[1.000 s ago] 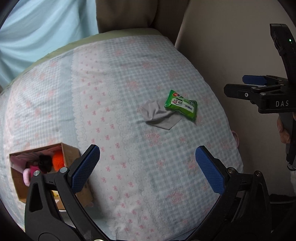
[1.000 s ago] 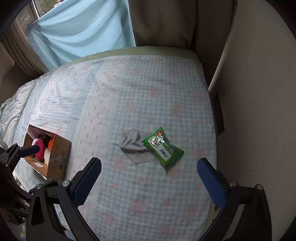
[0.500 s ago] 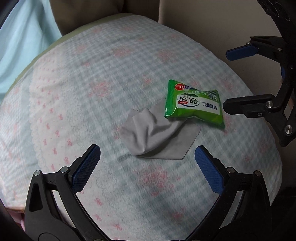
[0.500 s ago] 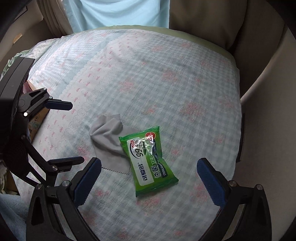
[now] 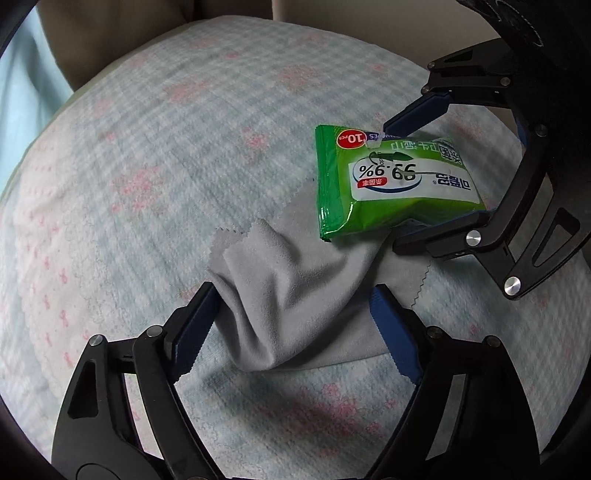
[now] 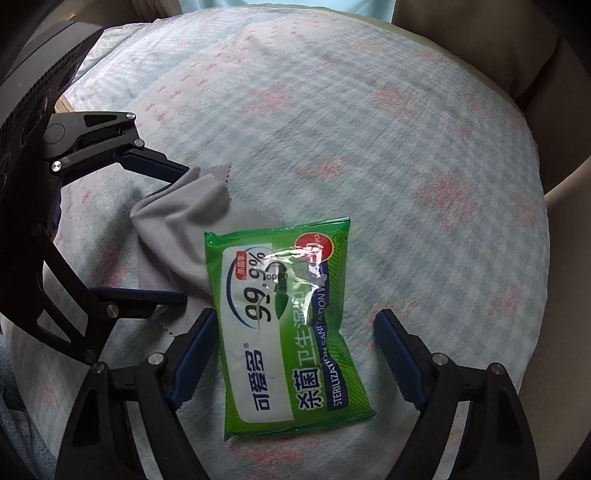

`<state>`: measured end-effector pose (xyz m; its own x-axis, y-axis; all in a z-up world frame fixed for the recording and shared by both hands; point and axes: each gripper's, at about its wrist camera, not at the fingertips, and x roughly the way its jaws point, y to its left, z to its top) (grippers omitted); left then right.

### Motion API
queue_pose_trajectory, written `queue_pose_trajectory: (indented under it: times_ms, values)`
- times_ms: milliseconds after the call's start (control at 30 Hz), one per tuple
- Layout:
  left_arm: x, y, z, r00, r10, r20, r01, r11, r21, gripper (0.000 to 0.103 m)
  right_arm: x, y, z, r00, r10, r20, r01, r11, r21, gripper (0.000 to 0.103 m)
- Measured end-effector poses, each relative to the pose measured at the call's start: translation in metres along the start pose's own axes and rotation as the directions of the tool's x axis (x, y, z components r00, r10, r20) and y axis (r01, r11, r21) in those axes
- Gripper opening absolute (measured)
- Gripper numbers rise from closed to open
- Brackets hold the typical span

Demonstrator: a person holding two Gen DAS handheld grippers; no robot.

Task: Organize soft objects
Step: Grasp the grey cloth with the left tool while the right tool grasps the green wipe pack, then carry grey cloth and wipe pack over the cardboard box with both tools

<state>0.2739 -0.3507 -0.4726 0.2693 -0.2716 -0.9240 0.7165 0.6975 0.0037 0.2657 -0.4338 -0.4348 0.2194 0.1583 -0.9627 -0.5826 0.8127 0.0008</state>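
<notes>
Pale checked bedding (image 5: 155, 155) with pink flower and bow prints fills both wrist views, and on it we find the two soft things of the task lying together near the middle: a grey cloth (image 5: 291, 273) with pinked edges, crumpled into a ridge, and a green wet-wipe pack (image 6: 284, 332) that lies partly over one corner of that cloth.

We see the left gripper (image 5: 291, 317) low over the cloth with its jaws wide apart, one blue pad (image 5: 195, 332) on each side of the raised fold. The left-hand pad sits right against the cloth's edge, while the other stands just beside the fabric; nothing is pinched between them. From the right wrist view, the same gripper (image 6: 177, 236) comes in from the left side, its upper finger at the cloth's top corner and its lower finger lying along the cloth's lower edge.

We see the right gripper (image 6: 295, 354) spread just as wide, straddling the pack's width. Its left pad (image 6: 192, 362) stands close against the pack's long edge; whether it touches we cannot tell. Its right pad is clear of the wrapper, with bedding showing between. In the left wrist view, that gripper (image 5: 424, 173) reaches in from the right, one finger at the pack's far end and one at its near end.

A beige cushion (image 6: 476, 33) sits beyond the bedding.
</notes>
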Motion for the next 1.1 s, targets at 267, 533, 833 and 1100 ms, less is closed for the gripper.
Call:
queue_pose_trajectory:
  times_ms: [267, 533, 833, 1100]
  values:
    - [-0.003, -0.009, 0.008, 1.000, -0.003, 0.002, 0.003, 1.000, 0.027, 0.023, -0.012, 0.009, 0.007, 0.999, -0.034, 0.015, 0.034, 0.999, -0.011, 0.044]
    - [-0.012, -0.002, 0.016, 1.000, -0.022, 0.003, 0.022, 1.000, -0.015, 0.012, -0.033, 0.006, 0.013, 0.998, -0.047, 0.050, 0.044, 0.997, 0.062, 0.039]
    - [-0.053, 0.001, 0.017, 0.999, -0.011, 0.039, 0.013, 0.998, -0.054, 0.012, -0.079, 0.012, 0.013, 0.991, -0.086, 0.104, 0.066, 0.981, 0.183, 0.039]
    - [-0.127, 0.007, 0.014, 0.998, 0.020, 0.061, -0.009, 0.985, -0.172, 0.012, -0.152, 0.035, 0.017, 0.980, -0.144, 0.137, 0.083, 0.922, 0.378, 0.039]
